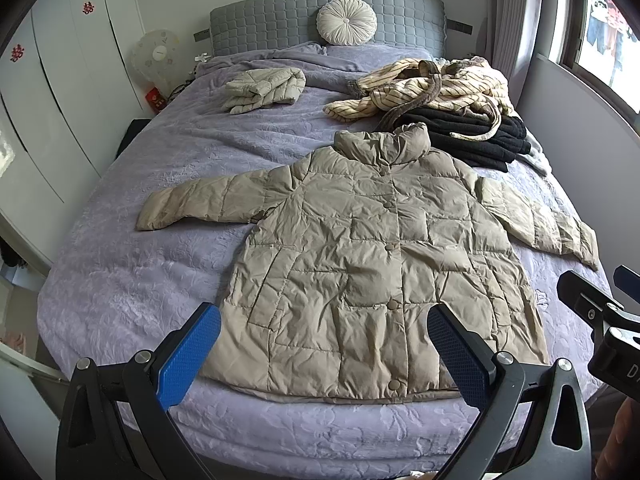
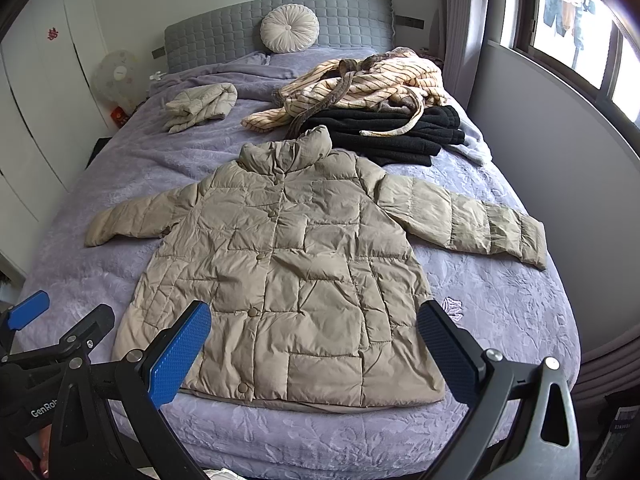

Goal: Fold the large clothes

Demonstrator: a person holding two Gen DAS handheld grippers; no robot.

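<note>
A large beige quilted puffer jacket (image 1: 360,240) lies flat on the bed, front up, buttoned, both sleeves spread out to the sides. It also shows in the right wrist view (image 2: 288,264). My left gripper (image 1: 324,356) is open and empty, held above the jacket's hem near the bed's front edge. My right gripper (image 2: 314,354) is open and empty, beside the left one, also above the hem. The right gripper's body shows at the right edge of the left wrist view (image 1: 600,320).
A purple bedspread (image 1: 132,280) covers the bed. A folded beige jacket (image 1: 264,88) lies at the back left. A striped cream robe (image 1: 432,84) lies on folded black clothes (image 1: 472,136) at the back right. A wardrobe (image 1: 48,112) stands left, a wall and window (image 2: 560,128) right.
</note>
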